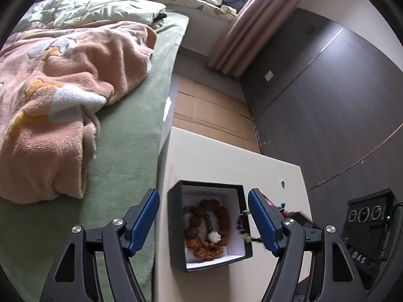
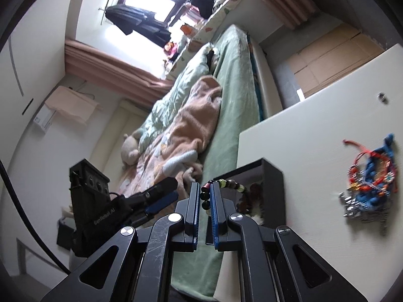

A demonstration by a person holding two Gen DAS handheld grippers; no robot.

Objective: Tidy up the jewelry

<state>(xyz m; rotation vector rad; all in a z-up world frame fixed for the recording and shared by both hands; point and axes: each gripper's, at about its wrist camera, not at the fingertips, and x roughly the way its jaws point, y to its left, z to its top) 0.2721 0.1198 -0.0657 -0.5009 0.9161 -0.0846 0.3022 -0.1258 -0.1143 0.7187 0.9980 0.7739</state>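
A black box [image 1: 176,226] with a white lining stands open on the white table [image 1: 226,166]. A brown bead bracelet [image 1: 219,214] lies inside it. My left gripper [image 1: 204,224] is open, its fingers on either side of the box. My right gripper [image 2: 207,196] is shut on a dark bead bracelet [image 2: 228,184] with green and red beads, held at the box's rim [image 2: 273,191]. In the left wrist view that bracelet [image 1: 243,224] shows at the box's right wall. A pile of colourful jewelry [image 2: 370,183] lies on the table [image 2: 302,151] to the right.
A bed with a green sheet [image 1: 141,130] and a pink blanket [image 1: 58,95] runs along the table's left side. Flattened cardboard [image 1: 209,110] lies on the floor beyond the table. A dark wall [image 1: 327,100] stands to the right.
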